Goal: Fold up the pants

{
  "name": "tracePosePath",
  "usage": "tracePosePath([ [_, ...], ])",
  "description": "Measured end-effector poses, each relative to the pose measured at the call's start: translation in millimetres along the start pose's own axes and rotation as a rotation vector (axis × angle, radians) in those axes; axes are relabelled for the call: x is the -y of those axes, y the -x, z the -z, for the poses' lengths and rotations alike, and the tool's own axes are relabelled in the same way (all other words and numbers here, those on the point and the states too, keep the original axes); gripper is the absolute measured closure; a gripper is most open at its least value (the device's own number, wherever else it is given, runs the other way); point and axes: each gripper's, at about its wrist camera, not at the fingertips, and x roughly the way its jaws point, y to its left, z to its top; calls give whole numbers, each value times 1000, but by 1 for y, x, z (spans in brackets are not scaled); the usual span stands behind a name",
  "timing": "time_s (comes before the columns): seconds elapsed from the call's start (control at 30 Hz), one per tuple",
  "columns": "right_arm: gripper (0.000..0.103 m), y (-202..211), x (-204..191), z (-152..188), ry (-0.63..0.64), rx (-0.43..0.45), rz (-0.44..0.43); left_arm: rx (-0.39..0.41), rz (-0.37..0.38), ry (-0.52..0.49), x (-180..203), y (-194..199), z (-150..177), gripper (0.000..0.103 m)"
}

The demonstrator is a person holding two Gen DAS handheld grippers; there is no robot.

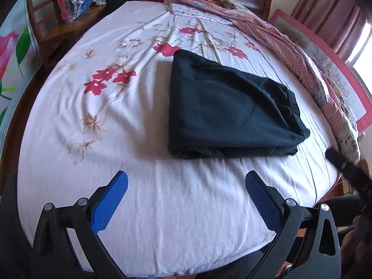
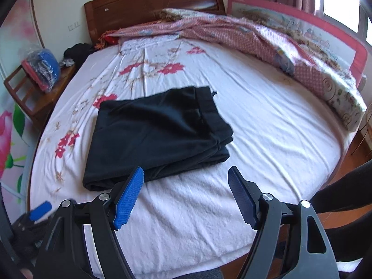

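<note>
The black pants [image 1: 230,109] lie folded into a compact stack near the middle of the bed [image 1: 162,209], on the flowered white sheet [image 1: 111,107], with the waistband end turned toward the rumpled quilt [image 2: 267,44] along the far side. The left tool [image 1: 186,183] hangs over bare sheet short of the stack, its blue pads [image 1: 116,197] spread wide with nothing between them. The right tool [image 2: 186,179] is likewise wide and empty, its left pad just in front of the stack's near edge; whether it touches the cloth cannot be told.

Judging from the layout, the fold looks nearly or fully done, so the main risk is undoing it. The layers at the near right corner [image 2: 223,148] sit slightly fanned rather than flush; a pad that drags across that corner could peel the top layer back or skew the stack. The sheet is soft and wrinkled, so a low pass could pinch sheet along with trouser cloth and pull both. If another fold is intended, grabbing only the top layer would split the stack apart.
</note>
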Motion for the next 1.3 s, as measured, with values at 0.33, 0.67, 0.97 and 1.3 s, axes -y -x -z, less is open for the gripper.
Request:
tracePosePath([
  [0.33, 26, -112, 95, -84, -216, -117, -149, -74, 24, 99, -28, -73, -122, 2],
  [0.67, 24, -212, 107, -105, -292, -339, -349, -305, 173, 136, -39, -148, -140, 2],
  [0.97, 14, -234, 104, -93, -301, -400, -439, -392, 280, 105, -38, -177, -153, 2],
  [1.3, 10, -230, 91, -90, -230, -432, -549, -464, 478, 215, -35, -189, -158, 2],
])
